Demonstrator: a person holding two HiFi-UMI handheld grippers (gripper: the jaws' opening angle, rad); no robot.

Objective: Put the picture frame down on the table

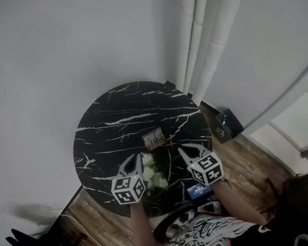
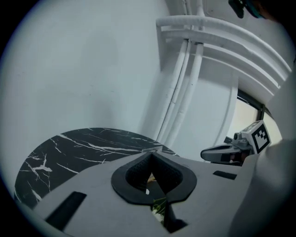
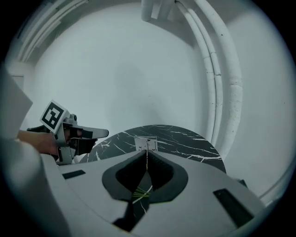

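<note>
Left hand-held gripper (image 1: 133,162), right hand-held gripper (image 1: 186,152): jaws together.

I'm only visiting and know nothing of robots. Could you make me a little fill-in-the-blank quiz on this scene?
The black marble table is ___ in shape. The picture frame stands on it, and the flowers nearer the person are ___ in colour. The left gripper and the right gripper both have their jaws ___.
Missing words: round; white; shut.

Grey left tool (image 1: 135,158), right tool (image 1: 184,149), marker cubes (image 1: 128,188); black-white patterned shirt (image 1: 204,240).
</note>
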